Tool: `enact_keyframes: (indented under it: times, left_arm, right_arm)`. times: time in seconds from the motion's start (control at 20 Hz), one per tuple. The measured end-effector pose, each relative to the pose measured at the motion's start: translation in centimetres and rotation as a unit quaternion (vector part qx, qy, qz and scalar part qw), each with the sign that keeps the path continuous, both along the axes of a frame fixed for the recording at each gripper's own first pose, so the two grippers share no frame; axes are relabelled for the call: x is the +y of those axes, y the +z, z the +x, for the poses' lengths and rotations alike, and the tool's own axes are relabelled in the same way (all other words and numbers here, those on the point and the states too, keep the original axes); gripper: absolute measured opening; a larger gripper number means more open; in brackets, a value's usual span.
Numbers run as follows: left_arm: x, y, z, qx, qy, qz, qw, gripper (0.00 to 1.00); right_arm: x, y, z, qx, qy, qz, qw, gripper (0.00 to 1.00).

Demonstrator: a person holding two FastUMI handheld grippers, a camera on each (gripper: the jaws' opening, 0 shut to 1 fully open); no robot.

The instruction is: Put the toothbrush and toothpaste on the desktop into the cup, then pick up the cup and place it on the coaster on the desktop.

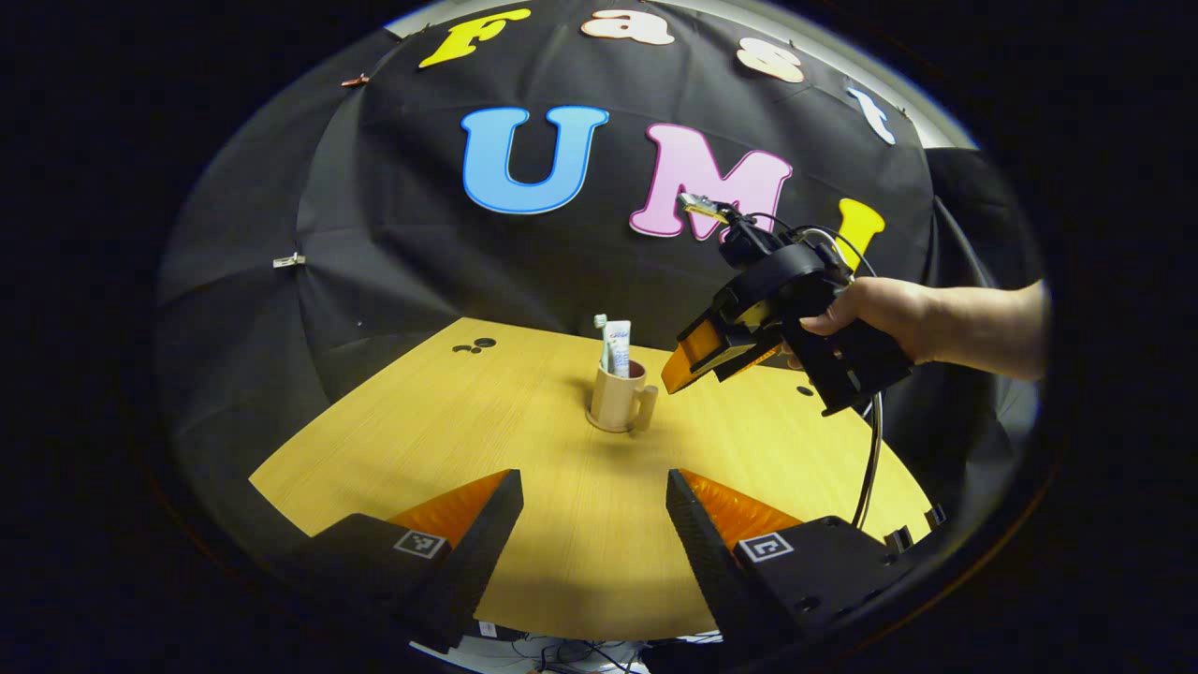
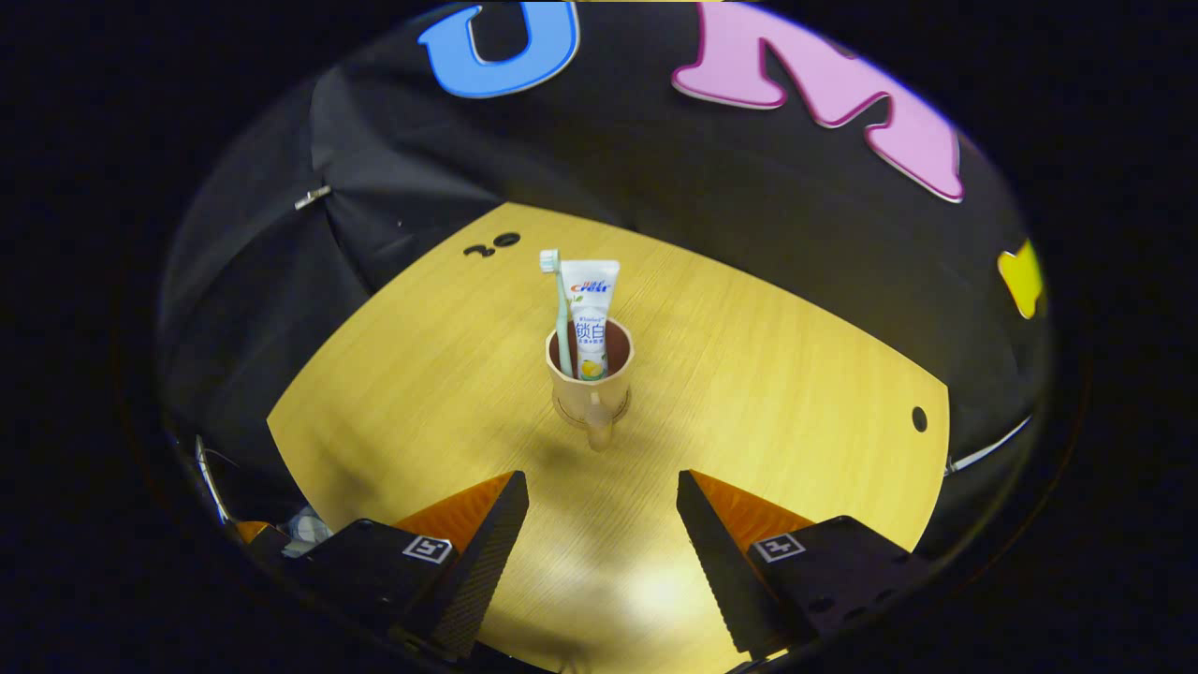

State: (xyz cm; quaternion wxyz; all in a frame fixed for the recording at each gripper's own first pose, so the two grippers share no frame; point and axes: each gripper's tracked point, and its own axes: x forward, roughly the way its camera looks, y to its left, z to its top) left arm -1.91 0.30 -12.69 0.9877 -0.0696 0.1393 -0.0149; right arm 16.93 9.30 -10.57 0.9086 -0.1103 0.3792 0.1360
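Left tool (image 1: 594, 524): fingers wide apart, holding nothing, well short of the cup.
Toothbrush (image 2: 562, 314), toothpaste tube (image 2: 591, 314): upright inside the cup, light, loose.
Cup (image 2: 590, 388): mid-desk (image 2: 767, 374), apparently on a coaster; rigid, smooth, top-heavy; I'd grip the body or handle (image 2: 600, 432).
Right tool (image 2: 599, 529): spread open, empty, near the cup.

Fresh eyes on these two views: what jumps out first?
The cup standing mid-table with the toothbrush and toothpaste upright inside it, handle turned toward the right gripper view's camera. In the left gripper view, the right gripper, held in a hand, hangs just to the right of the cup above the wooden table. The left gripper sits open, well short of the cup.
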Motion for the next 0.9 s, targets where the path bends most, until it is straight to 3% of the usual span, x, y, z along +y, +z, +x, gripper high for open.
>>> enact_keyframes:
  times: [0.2, 0.4, 0.65, 0.9]
  left_arm:
    - [-1.1, 2.3, -1.8, -0.017, -0.018, 0.000, 1.000, 0.98]
    - [-1.6, 5.3, -4.0, -0.044, -0.027, 0.010, 0.999, 0.98]
    - [-2.0, 8.3, -6.5, -0.083, -0.039, 0.033, 0.995, 0.98]
    - [-1.7, 10.0, -8.1, -0.100, -0.041, 0.051, 0.993, 0.98]
  right_arm:
    - [-1.7, 4.2, -4.5, -0.064, -0.038, 0.023, 0.997, 0.99]
    - [-2.7, 7.0, -9.2, -0.126, -0.084, 0.057, 0.987, 0.99]
    - [-4.0, 7.8, -17.4, -0.158, -0.095, 0.063, 0.981, 0.99]
    - [-5.1, 11.0, -22.7, -0.238, -0.137, 0.099, 0.956, 0.99]
